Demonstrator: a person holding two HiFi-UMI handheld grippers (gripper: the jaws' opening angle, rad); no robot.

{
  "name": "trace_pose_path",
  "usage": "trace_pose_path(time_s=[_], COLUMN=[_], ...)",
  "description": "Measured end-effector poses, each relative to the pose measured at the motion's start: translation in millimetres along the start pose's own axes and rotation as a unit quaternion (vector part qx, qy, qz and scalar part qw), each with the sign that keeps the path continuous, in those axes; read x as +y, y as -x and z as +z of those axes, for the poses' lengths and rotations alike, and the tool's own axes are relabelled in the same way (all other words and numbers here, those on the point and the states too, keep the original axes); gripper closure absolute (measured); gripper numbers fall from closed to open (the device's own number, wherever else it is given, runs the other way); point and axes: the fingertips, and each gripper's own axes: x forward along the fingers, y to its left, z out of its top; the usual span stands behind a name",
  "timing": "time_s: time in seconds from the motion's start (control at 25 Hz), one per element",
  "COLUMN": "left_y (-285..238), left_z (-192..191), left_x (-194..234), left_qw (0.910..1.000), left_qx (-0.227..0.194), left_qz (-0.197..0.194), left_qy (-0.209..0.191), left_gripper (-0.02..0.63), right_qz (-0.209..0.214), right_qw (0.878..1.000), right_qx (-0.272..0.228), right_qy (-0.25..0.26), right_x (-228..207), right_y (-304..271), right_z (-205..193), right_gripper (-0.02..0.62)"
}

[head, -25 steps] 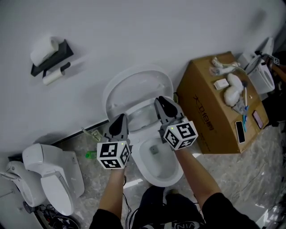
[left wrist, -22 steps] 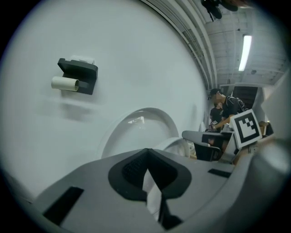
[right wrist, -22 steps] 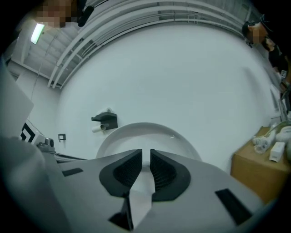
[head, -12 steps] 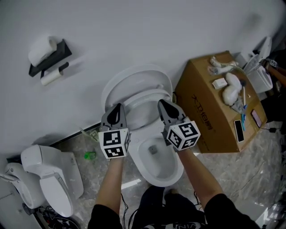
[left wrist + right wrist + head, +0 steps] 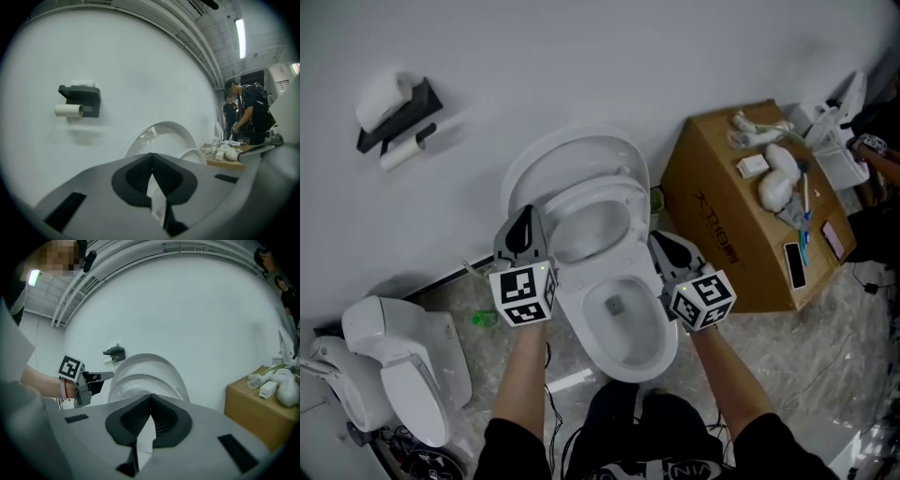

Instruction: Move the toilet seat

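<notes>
Our L gripper (image 5: 523,217) and R gripper (image 5: 660,239) flank the toilet seat (image 5: 592,217), jaws shut, empty (R's just closed); only L gripper view shows us ppl (image 5: 251,110).

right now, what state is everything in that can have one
toilet lid: fully up
toilet seat: partly raised, tilted between bowl and lid
left claw: shut, empty
right claw: shut, just closed, empty
cardboard box: closed, small items on top

Toilet seat (image 5: 630,202): glossy white, smooth. Box (image 5: 722,225): matt brown cardboard. Floor (image 5: 834,356): polished veined stone.
</notes>
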Motion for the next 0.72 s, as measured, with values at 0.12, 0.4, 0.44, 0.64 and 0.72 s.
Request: trace_pose_path(time_s=[0.12, 0.4, 0.44, 0.64, 0.72], left_y=[23, 81, 92, 143, 163], left_z=[-1, -14, -15, -19, -20], left_x=[-14, -41, -44, -72, -81], left_qw=[0.9998, 0.9999, 0.9999, 0.9998, 0.9998], left_qx=[-0.004, 0.009, 0.009, 0.01, 0.01], left_qz=[-0.01, -0.008, -0.007, -0.004, 0.002], left_qy=[-0.014, 0.002, 0.007, 0.016, 0.02], left_gripper=[0.604, 0.604, 0.604, 0.604, 0.604], right_qz=[0.01, 0.056, 0.064, 0.099, 0.109], right_qw=[1.0, 0.998, 0.997, 0.993, 0.991], right_qx=[0.001, 0.004, 0.004, 0.002, 0.002], right_qy=[0.004, 0.043, 0.049, 0.066, 0.072], right_x=[2, 30, 36, 60, 68], right_y=[15, 44, 49, 83, 98], right_z=[-1, 3, 3, 6, 6], right_gripper=[0.586, 0.586, 0.586, 0.586, 0.586])
